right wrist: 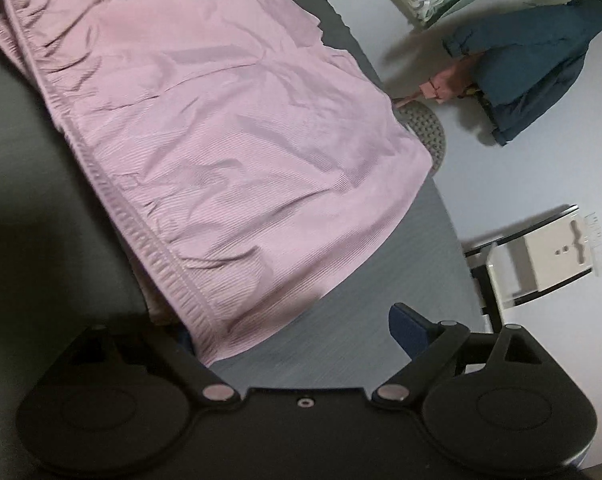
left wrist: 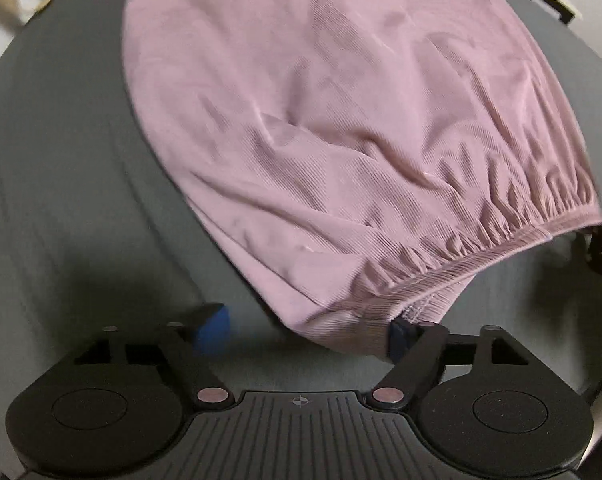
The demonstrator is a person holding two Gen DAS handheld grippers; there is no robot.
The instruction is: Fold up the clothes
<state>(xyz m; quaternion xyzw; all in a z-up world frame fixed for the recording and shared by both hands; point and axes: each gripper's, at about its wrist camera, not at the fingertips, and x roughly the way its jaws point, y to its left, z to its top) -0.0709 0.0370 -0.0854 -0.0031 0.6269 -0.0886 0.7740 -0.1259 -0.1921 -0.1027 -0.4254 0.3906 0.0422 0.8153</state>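
Garment: a pink ribbed garment (left wrist: 321,128) with a gathered elastic waistband (left wrist: 481,240) is seen spread on the grey table (left wrist: 61,160).
Left gripper (left wrist: 305,330): fingers are held wide apart; the waistband corner is draped between them, touching the right blue pad (left wrist: 399,336), and nothing is clamped.
Right gripper (right wrist: 297,332): jaws are spread wide; the other waistband end is laid over its left finger, the right pad (right wrist: 409,328) left bare.
Floor: a dark blue garment (right wrist: 541,64) is seen heaped beyond the table edge.
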